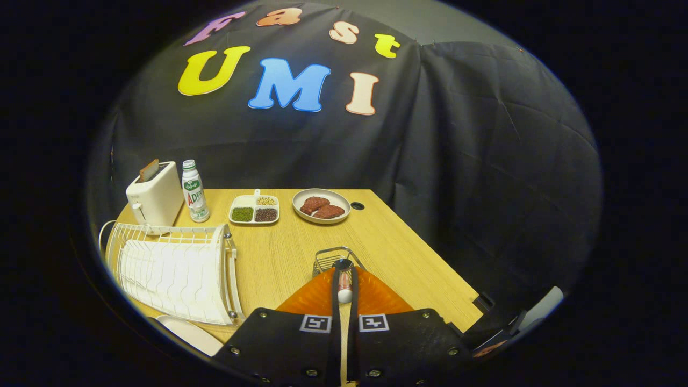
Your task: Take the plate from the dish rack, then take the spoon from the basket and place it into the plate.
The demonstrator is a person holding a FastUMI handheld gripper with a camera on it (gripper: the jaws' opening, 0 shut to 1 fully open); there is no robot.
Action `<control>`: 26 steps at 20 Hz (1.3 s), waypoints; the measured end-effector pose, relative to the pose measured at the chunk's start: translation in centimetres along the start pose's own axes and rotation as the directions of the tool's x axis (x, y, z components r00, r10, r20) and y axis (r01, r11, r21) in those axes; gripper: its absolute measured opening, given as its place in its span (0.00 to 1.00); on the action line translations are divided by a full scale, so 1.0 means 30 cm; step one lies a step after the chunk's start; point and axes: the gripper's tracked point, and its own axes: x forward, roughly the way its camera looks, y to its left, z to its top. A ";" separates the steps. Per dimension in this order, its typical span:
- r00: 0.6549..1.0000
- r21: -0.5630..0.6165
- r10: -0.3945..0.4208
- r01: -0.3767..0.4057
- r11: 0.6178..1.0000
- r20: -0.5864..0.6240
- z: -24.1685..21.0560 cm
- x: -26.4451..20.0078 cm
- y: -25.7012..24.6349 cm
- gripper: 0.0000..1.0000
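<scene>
Spoon [344, 293] | clamped between the nearly closed fingers [344, 285], just near of the wire basket [334, 259] | looks light, stiff, slippery; thin handle suits the grip | plate [188, 332] on counter [279, 252], near-left beside dish rack [172, 269].

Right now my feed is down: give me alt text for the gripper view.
The gripper is nearly shut on a spoon, above the wire basket. The white dish rack stands beside it, with a plate in front.
</scene>
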 end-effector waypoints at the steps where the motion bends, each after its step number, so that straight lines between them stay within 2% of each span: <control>1: 1.000 -0.008 0.004 -0.004 1.000 0.012 0.015 -0.026 0.013 0.04; 7: 0.993 -0.053 0.069 -0.064 0.997 0.093 0.102 -0.201 0.125 0.05; 13: 0.964 -0.136 0.221 -0.201 0.970 0.145 0.095 -0.399 0.295 0.05; 17: 0.926 -0.203 0.349 -0.318 0.926 0.145 0.031 -0.547 0.429 0.05; 22: 0.857 -0.276 0.502 -0.457 0.845 0.119 -0.078 -0.726 0.575 0.05; 26: 0.813 -0.306 0.576 -0.530 0.791 0.081 -0.172 -0.816 0.632 0.04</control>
